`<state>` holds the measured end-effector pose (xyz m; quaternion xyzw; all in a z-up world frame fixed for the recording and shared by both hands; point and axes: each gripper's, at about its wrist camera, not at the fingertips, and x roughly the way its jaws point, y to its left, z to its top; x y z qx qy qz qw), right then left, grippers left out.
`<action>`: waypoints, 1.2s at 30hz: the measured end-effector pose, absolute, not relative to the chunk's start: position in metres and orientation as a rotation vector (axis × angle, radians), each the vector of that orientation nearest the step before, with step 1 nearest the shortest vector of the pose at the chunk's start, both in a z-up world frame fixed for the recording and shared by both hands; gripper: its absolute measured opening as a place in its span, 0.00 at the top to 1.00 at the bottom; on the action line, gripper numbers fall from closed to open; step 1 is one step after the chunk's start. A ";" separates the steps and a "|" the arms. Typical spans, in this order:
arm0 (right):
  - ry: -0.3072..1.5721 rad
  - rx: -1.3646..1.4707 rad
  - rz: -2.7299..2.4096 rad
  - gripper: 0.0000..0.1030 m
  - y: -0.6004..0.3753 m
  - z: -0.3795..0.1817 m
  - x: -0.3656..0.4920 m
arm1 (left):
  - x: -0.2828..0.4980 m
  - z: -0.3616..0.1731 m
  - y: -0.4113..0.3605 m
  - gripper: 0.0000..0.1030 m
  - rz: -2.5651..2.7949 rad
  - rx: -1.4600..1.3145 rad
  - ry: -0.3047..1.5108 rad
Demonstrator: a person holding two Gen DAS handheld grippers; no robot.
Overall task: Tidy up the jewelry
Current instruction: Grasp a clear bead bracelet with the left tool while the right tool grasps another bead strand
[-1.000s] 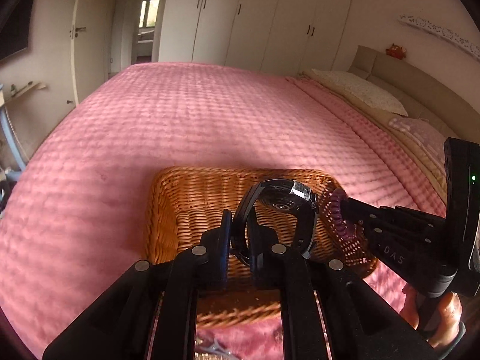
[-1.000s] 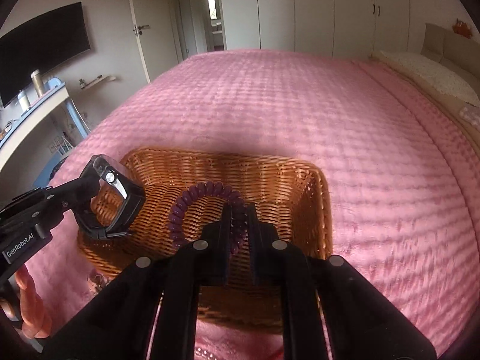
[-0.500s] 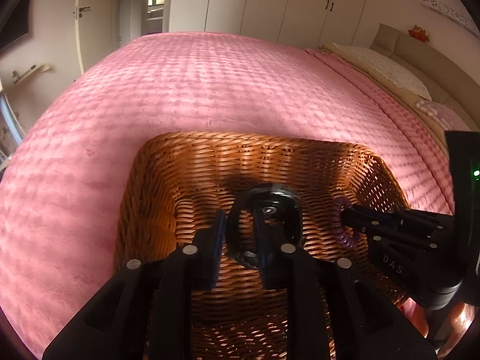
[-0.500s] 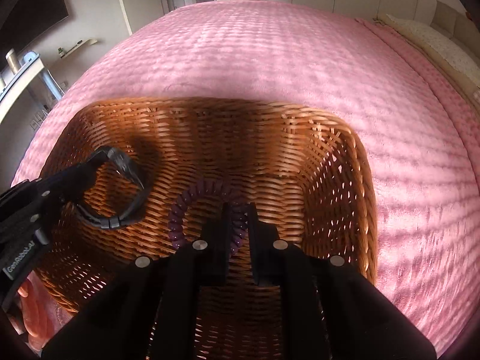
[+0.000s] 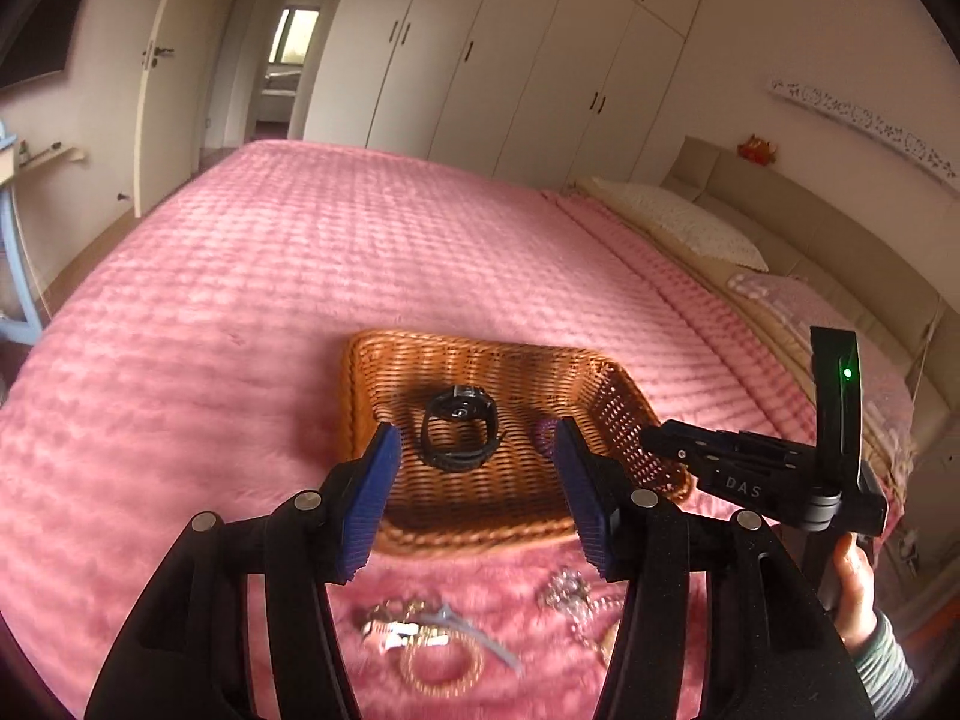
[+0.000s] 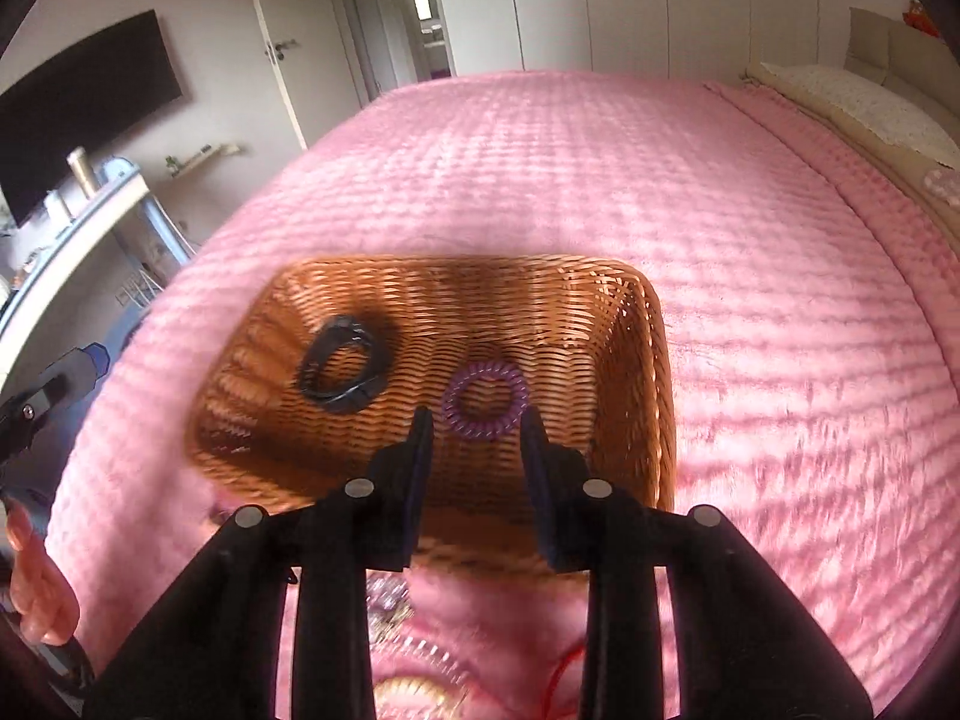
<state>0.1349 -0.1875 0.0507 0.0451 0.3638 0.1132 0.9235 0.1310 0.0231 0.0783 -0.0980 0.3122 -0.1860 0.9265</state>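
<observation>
A wicker basket (image 5: pixel 480 516) (image 6: pixel 636 360) sits on the pink bedspread. Inside it lie a black watch (image 5: pixel 459 429) (image 6: pixel 343 373) and a purple spiral hair tie (image 6: pixel 485 399), half hidden in the left wrist view (image 5: pixel 543 433). My left gripper (image 5: pixel 474 498) is open and empty above the basket's near rim. My right gripper (image 6: pixel 475 450) is open and empty just behind the hair tie; it also shows in the left wrist view (image 5: pixel 654 441). Several loose jewelry pieces (image 5: pixel 432 642) (image 6: pixel 414 678) lie on the bedspread in front of the basket.
The pink bedspread (image 5: pixel 300 276) stretches far behind the basket. Pillows (image 5: pixel 678 222) and a headboard lie at the right. White wardrobes (image 5: pixel 516 60) and a door stand at the back. A desk (image 6: pixel 72 228) stands left of the bed.
Both grippers opened and pulled back up out of the basket. The watch and the purple hair tie now lie on the basket floor.
</observation>
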 end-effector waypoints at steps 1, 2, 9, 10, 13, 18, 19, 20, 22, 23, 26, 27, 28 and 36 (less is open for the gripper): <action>0.731 0.095 0.236 0.65 -0.188 0.053 0.123 | 0.122 0.081 0.026 0.51 -0.379 -0.204 0.629; 0.714 0.096 0.238 0.59 -0.188 0.055 0.113 | 0.113 0.083 0.030 0.51 -0.379 -0.210 0.619; 0.642 0.096 0.232 0.57 -0.189 0.048 0.045 | 0.063 0.077 0.051 0.51 -0.352 -0.229 0.594; 0.635 0.087 0.219 0.57 -0.188 0.044 0.036 | 0.057 0.073 0.054 0.49 -0.346 -0.233 0.595; 0.658 0.098 0.216 0.57 -0.187 0.027 0.021 | 0.045 0.058 0.061 0.47 -0.339 -0.244 0.610; 0.722 0.152 0.228 0.59 -0.191 -0.007 0.017 | 0.037 0.026 0.067 0.47 -0.338 -0.258 0.660; 0.739 0.169 0.241 0.63 -0.192 -0.014 0.015 | 0.036 0.021 0.067 0.47 -0.338 -0.259 0.670; 0.758 0.180 0.251 0.65 -0.192 -0.020 0.017 | 0.037 0.015 0.067 0.47 -0.338 -0.259 0.681; 0.803 0.203 0.265 0.67 -0.192 -0.032 0.023 | 0.040 0.002 0.065 0.47 -0.341 -0.261 0.713; 0.828 0.227 0.279 0.68 -0.193 -0.038 0.026 | 0.042 -0.003 0.065 0.47 -0.338 -0.262 0.728; 0.872 0.295 0.293 0.69 -0.196 -0.050 0.036 | 0.050 -0.018 0.062 0.47 -0.341 -0.273 0.773; 0.882 0.305 0.284 0.69 -0.197 -0.052 0.039 | 0.054 -0.023 0.061 0.47 -0.341 -0.274 0.794; 0.891 0.312 0.272 0.69 -0.199 -0.054 0.043 | 0.058 -0.027 0.061 0.47 -0.342 -0.277 0.810; 0.902 0.259 0.246 0.69 -0.191 -0.058 0.069 | 0.081 -0.047 0.060 0.48 -0.344 -0.311 0.889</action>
